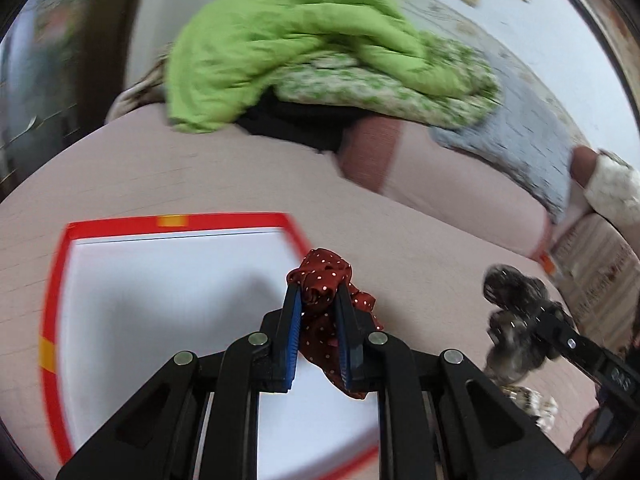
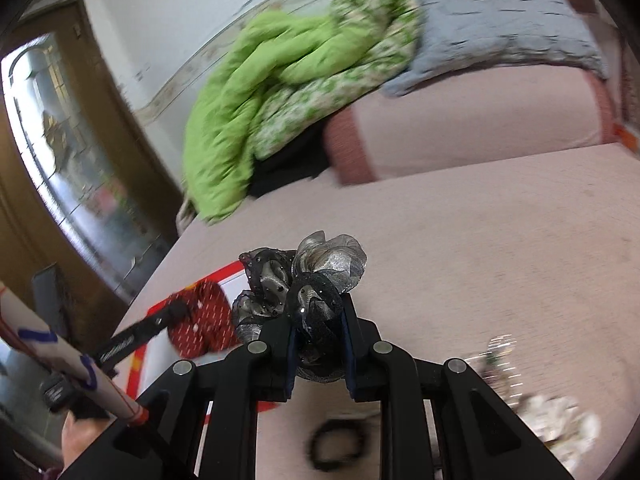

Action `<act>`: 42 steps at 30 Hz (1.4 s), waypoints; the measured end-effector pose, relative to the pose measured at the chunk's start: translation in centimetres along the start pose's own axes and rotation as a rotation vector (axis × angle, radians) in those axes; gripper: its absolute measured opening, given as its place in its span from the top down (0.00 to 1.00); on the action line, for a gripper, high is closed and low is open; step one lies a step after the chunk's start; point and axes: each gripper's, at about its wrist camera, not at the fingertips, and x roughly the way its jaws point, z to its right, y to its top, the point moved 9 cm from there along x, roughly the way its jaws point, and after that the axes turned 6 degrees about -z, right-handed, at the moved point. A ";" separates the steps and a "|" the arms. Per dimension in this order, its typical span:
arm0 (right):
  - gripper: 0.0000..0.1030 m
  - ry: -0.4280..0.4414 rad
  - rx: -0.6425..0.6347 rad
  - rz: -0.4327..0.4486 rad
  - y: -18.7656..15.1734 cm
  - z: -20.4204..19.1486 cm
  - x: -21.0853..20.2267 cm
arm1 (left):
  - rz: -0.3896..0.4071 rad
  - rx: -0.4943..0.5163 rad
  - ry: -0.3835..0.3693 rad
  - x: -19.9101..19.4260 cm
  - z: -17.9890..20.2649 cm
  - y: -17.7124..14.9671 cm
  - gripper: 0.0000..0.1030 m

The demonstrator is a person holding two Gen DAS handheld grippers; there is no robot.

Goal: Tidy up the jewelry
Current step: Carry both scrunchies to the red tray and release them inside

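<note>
My left gripper (image 1: pixel 318 294) is shut on a red white-dotted scrunchie (image 1: pixel 322 276) and holds it over the right edge of a red-rimmed box with a white inside (image 1: pixel 180 222). My right gripper (image 2: pixel 318 320) is shut on a black and silver scrunchie (image 2: pixel 308 276), held above the pink bed. That scrunchie also shows in the left wrist view (image 1: pixel 512 312), to the right of the box. The red scrunchie (image 2: pixel 204 324) and the box rim (image 2: pixel 228 270) show at the left of the right wrist view.
A black hair tie (image 2: pixel 336 446) and sparkly and white pieces (image 2: pixel 556 424) lie on the pink bedsheet (image 2: pixel 500 240) near me. A green quilt (image 1: pixel 288 48), grey blanket (image 1: pixel 528 140) and pink pillow (image 1: pixel 440 176) lie at the far side. A wooden door (image 2: pixel 60 140) stands left.
</note>
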 end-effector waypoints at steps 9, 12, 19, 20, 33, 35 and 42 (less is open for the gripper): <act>0.81 0.057 -0.073 -0.112 0.9 -8.8 6.9 | 0.012 -0.140 0.055 -1.4 -8.9 2.3 0.85; 0.81 0.061 -0.094 -0.162 1.0 -11.5 9.9 | 0.012 -0.182 0.073 -1.6 -11.3 2.6 0.85; 0.80 0.029 -0.120 -0.250 1.7 -14.4 16.2 | 0.002 -0.283 0.082 -1.5 -15.0 2.7 0.85; 0.80 0.022 -0.130 -0.261 1.8 -14.8 17.0 | -0.001 -0.287 0.080 -1.4 -15.1 2.6 0.85; 0.77 -0.070 -0.142 -0.328 0.7 -14.4 21.7 | -0.050 -0.292 0.066 0.0 -15.2 2.2 0.85; 0.76 -0.074 -0.129 -0.334 0.8 -13.9 22.2 | -0.051 -0.293 0.070 0.0 -15.3 2.1 0.85; 0.59 -0.066 -0.112 -0.340 0.7 -13.6 22.1 | -0.040 -0.303 0.083 -0.3 -15.5 2.2 0.68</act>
